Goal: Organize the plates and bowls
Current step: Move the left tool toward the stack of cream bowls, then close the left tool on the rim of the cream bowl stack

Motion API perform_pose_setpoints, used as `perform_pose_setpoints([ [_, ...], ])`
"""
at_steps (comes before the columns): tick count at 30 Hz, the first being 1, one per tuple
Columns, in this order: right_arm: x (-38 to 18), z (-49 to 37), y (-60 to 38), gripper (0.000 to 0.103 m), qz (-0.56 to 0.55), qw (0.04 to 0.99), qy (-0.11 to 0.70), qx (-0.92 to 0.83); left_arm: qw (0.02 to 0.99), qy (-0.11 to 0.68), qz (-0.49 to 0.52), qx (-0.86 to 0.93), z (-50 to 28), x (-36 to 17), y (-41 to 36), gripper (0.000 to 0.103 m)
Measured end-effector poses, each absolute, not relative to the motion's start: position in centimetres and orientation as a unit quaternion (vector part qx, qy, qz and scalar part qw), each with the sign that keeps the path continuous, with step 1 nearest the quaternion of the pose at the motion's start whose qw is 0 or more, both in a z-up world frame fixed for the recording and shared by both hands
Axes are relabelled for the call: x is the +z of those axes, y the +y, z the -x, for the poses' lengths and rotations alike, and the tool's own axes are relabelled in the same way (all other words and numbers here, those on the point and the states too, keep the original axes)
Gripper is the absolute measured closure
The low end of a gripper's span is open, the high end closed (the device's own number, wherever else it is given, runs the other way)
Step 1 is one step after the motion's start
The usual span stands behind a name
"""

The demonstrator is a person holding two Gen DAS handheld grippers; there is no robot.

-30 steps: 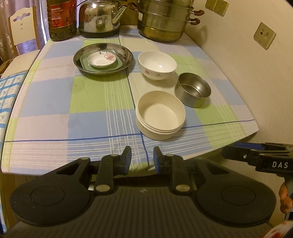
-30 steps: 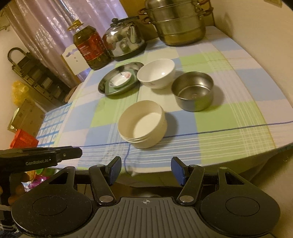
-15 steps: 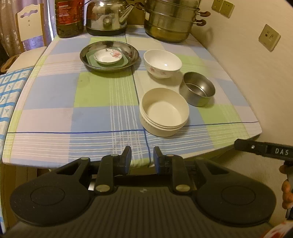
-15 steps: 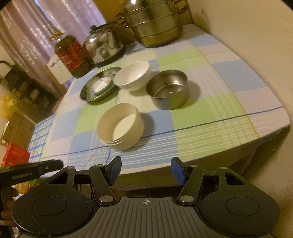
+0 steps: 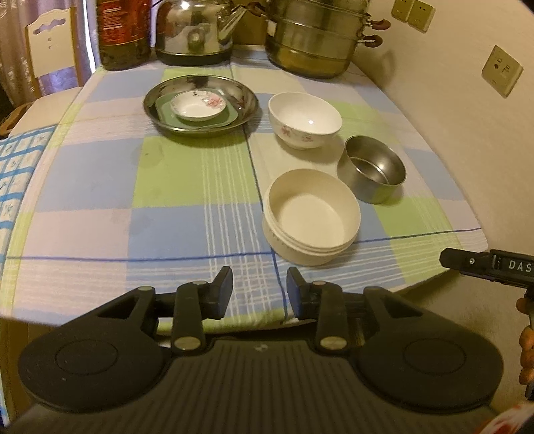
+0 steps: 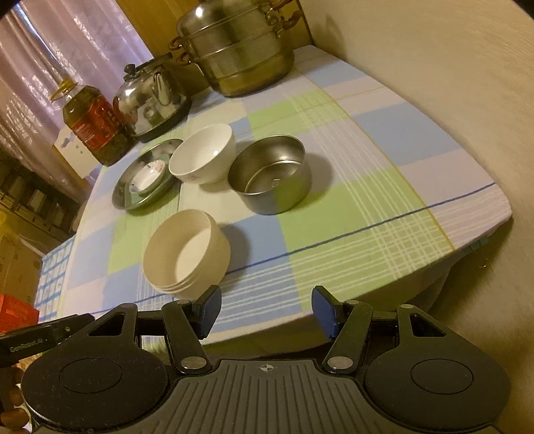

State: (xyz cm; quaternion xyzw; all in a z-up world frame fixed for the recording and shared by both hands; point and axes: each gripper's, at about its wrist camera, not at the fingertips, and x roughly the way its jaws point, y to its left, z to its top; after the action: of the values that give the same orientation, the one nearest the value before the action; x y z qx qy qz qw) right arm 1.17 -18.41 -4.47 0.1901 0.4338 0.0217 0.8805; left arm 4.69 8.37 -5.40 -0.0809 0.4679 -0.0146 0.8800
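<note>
On the checked tablecloth stands a stack of cream bowls (image 5: 312, 217) (image 6: 187, 252) nearest the front edge. Behind it are a steel bowl (image 5: 372, 170) (image 6: 270, 173) and a white flowered bowl (image 5: 305, 120) (image 6: 202, 153). A steel plate (image 5: 240, 96) (image 6: 123, 197) holds a green dish and a small flowered saucer (image 5: 198, 106) (image 6: 148, 176). My left gripper (image 5: 259, 290) hovers over the front edge, its jaws opening with nothing between them. My right gripper (image 6: 265, 310) is open and empty, just right of the cream stack.
At the back stand an oil bottle (image 5: 121, 33), a steel kettle (image 5: 195, 30) and a stacked steamer pot (image 5: 317, 36). A wall with sockets (image 5: 500, 70) borders the table's right side. A white chair (image 5: 50, 43) stands at the far left.
The left jaws have spread wider and the left view has closed in on the table. The right view rolled and shifted, so the bowls now sit further left in it.
</note>
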Motion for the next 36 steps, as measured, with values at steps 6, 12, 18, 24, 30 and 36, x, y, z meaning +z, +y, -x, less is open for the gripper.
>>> perform_pose_setpoints([
  [6,-4.9,-2.9,-17.0,0.043,-0.164,0.889,0.427,0.031,0.882,0.464,0.072,-0.036,-7.3,-6.4,8.5,0.072],
  [12,-5.9,-5.1,-15.4,0.043,-0.163,0.880,0.444,0.037,0.876,0.472,0.075,-0.064,-10.2,-7.7,8.8,0.072],
  [18,-7.1,-7.5,-13.7,0.043,-0.153,0.876,0.455,0.043,0.868,0.483,0.079,-0.084,-12.3,-9.0,9.1,0.072],
  [24,-8.0,-9.5,-12.4,0.043,-0.143,0.875,0.462,0.039,0.863,0.492,0.076,-0.092,-13.8,-10.1,9.4,0.072],
  [30,-8.9,-10.8,-11.3,0.053,-0.132,0.876,0.463,0.039,0.858,0.498,0.073,-0.101,-14.8,-10.8,9.4,0.072],
  [36,-9.7,-11.5,-10.9,0.069,-0.130,0.873,0.468,0.037,0.854,0.502,0.073,-0.111,-15.8,-11.3,9.0,0.075],
])
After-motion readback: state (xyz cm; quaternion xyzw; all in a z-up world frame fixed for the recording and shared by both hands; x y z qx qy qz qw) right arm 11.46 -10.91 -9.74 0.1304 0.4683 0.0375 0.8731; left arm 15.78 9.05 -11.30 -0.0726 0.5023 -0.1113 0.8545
